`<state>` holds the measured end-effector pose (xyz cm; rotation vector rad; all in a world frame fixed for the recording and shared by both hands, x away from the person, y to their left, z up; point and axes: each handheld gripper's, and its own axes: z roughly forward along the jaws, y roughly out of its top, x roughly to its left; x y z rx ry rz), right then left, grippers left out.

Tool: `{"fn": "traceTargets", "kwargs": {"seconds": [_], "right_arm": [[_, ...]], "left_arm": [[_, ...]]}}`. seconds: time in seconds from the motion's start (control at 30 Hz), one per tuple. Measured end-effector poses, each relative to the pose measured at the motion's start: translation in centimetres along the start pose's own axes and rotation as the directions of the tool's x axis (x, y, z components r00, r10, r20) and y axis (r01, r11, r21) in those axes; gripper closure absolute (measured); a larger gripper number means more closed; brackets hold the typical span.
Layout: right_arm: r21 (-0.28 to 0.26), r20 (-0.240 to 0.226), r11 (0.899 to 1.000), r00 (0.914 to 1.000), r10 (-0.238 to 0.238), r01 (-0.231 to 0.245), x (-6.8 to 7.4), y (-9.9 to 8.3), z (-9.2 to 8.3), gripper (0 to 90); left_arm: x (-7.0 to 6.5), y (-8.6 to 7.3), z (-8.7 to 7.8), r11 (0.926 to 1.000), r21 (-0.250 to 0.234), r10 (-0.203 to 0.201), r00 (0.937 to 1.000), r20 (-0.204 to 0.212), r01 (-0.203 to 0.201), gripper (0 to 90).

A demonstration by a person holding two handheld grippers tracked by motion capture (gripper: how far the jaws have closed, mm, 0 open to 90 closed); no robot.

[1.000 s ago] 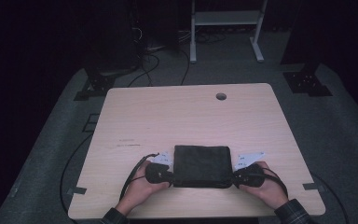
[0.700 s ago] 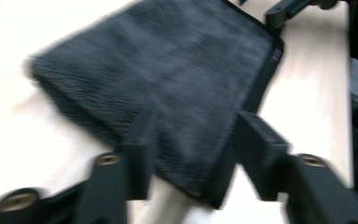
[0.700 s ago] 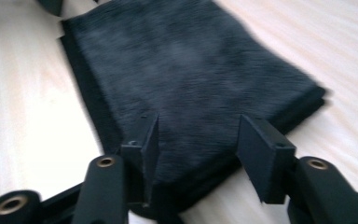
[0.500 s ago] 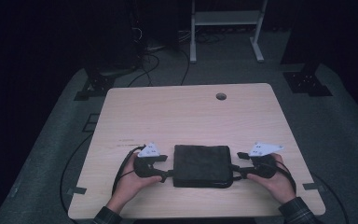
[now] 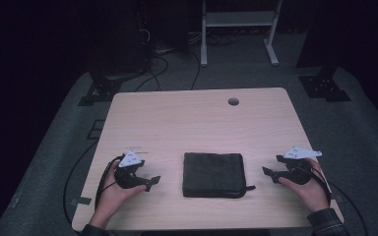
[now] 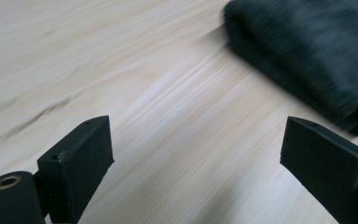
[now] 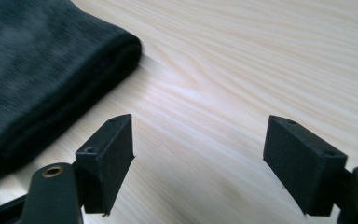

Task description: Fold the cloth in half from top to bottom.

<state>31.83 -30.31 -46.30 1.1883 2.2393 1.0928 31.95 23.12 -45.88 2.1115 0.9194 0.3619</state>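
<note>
Dark folded cloth (image 5: pixel 212 174) lies by the table's (image 5: pixel 192 118) near edge, between your grippers. Left gripper (image 5: pixel 152 182) and right gripper (image 5: pixel 268 172) have just been opening, released, nothing between them; keep withdrawing level, clear of the folds.

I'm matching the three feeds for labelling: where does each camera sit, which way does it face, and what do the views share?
High view: above the person's side, facing forward and down on the table; shows both hands, left hand-held gripper and right hand-held gripper.
Left gripper view: rides the left hand-held gripper, looking along its open jaws at bare wood.
Right gripper view: rides the right hand-held gripper, jaws open over wood.
Shared: all three show the folded dark cloth.
</note>
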Motion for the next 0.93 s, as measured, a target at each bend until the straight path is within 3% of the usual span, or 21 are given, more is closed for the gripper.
{"fn": "traceTargets", "kwargs": {"seconds": [0.17, 0.3, 0.47, 0.53, 0.93], "right_arm": [[0.034, 0.033, 0.999, 0.9991, 0.026, -0.027, -0.6, -0.9, -0.2, 18.0], [0.063, 0.048, 0.997, 0.9984, 0.03, -0.033, -0.9, -1.6, -0.1, 16.5], [0.093, 0.061, 0.995, 0.9972, 0.043, -0.048, -1.3, -2.1, 0.2, 15.5], [0.097, 0.069, 0.994, 0.9966, 0.045, -0.051, -1.4, -2.2, 0.4, 14.9], [0.067, 0.078, 0.997, 0.996, 0.045, -0.05, -1.4, -2.5, 0.6, 12.1]], "left_arm": [[1.0, -1.6, -0.3, 0.9984, 0.054, -0.016, 0.9991, -0.039, 0.018, 6.6], [1.5, -2.5, -0.3, 0.9969, 0.078, -0.008, 0.9992, -0.038, 0.011, 2.9], [1.9, -3.3, -0.5, 0.9981, 0.062, 0.002, 0.9988, -0.048, 0.001, 2.2], [2.1, -3.6, -0.6, 0.9973, 0.067, 0.033, 0.9976, -0.061, -0.029, 1.3], [2.1, -3.6, -0.6, 0.9972, 0.069, 0.034, 0.9976, -0.059, -0.03, 0.0]]}}
